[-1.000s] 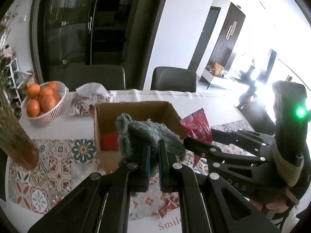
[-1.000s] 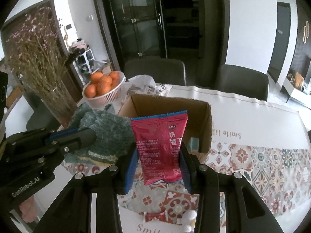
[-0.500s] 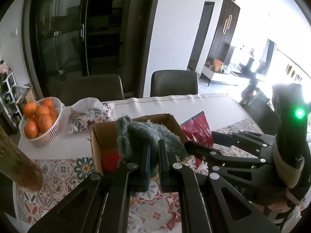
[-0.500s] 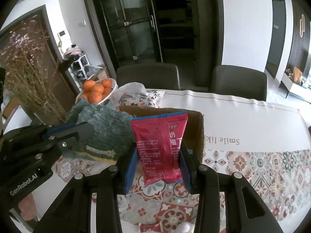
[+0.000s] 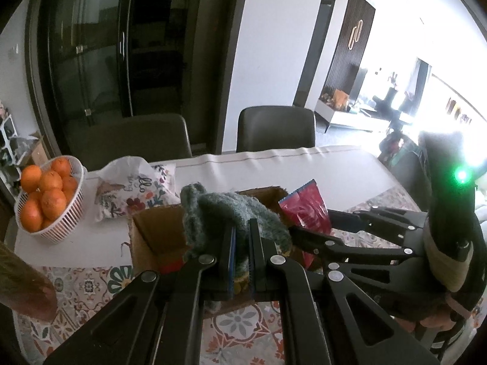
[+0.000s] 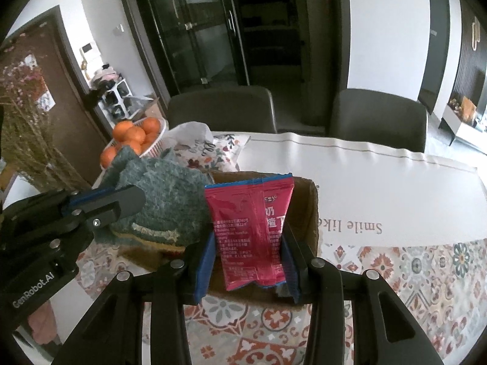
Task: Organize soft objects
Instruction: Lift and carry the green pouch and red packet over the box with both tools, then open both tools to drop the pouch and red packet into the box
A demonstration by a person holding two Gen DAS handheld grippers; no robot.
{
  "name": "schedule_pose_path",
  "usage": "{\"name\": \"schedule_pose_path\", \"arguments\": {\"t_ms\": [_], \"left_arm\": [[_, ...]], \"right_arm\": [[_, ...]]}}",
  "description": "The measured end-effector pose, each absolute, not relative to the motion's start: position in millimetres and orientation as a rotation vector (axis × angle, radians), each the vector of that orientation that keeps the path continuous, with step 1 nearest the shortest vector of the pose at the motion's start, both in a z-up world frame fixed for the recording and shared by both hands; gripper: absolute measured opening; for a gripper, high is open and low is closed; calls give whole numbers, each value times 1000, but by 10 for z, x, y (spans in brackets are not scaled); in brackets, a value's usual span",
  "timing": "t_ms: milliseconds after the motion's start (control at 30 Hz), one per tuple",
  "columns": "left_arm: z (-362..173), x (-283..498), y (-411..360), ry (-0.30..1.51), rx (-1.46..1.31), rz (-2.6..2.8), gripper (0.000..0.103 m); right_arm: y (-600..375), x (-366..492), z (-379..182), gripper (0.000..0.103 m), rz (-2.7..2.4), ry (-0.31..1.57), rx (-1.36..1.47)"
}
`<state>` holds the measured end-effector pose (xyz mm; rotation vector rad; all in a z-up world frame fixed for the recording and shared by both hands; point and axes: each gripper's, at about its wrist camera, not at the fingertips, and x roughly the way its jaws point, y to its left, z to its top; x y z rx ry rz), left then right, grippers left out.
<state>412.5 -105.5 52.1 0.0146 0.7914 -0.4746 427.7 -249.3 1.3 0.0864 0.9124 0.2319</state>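
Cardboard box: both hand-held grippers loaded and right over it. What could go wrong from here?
1. The left hand-held gripper and right hand-held gripper sit close side by side over the small cardboard box; they may collide.
2. The green knit cloth bulges well past the pads and could drape over the box wall instead of dropping in.
3. The red snack packet stands tall and may catch the rim.

The cardboard box (image 6: pixel 307 213) interior is mostly hidden behind the green knit cloth (image 6: pixel 164 200) and red snack packet (image 6: pixel 252 228).
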Motion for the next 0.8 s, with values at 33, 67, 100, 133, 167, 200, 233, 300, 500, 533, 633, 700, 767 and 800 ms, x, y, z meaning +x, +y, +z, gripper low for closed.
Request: {"name": "schedule_pose_path", "arguments": {"t_ms": [33, 67, 100, 133, 167, 200, 233, 300, 500, 533, 633, 700, 767, 800], "left_arm": [[477, 4170, -1053, 801, 9, -475, 9], [444, 4201, -1051, 808, 6, -475, 9], [402, 4239, -1048, 818, 1, -477, 9], [353, 4282, -1043, 830, -5, -477, 9], [318, 4314, -1036, 838, -11, -477, 9], [271, 4350, -1023, 847, -21, -480, 9], [238, 4374, -1019, 857, -29, -482, 9], [136, 4449, -987, 885, -49, -482, 9], [-162, 4591, -931, 968, -78, -473, 9], [-215, 4611, -922, 981, -83, -469, 9], [-338, 4640, -904, 1011, -93, -464, 9], [-400, 4647, -920, 1026, -79, -459, 9], [-446, 4653, -924, 1039, -61, -447, 11], [-468, 4653, -916, 1045, -53, -436, 13]], "right_arm": [[-2489, 4323, -31, 41, 233, 921, 86], [-2484, 4361, -66, 41, 234, 929, 82], [-2472, 4400, -104, 41, 236, 938, 77], [-2463, 4434, -134, 41, 239, 946, 75], [-2451, 4479, -178, 41, 242, 956, 73], [-2442, 4516, -214, 41, 245, 966, 71], [-2435, 4556, -257, 41, 248, 976, 70], [-2422, 4629, -337, 41, 251, 994, 67], [-2344, 4748, -590, 41, 259, 1052, 38], [-2331, 4766, -635, 41, 258, 1064, 36], [-2285, 4797, -734, 41, 264, 1090, 19], [-2239, 4813, -779, 41, 265, 1096, -11], [-2196, 4800, -772, 42, 266, 1080, -40], [-2187, 4805, -774, 43, 268, 1084, -43]]}}
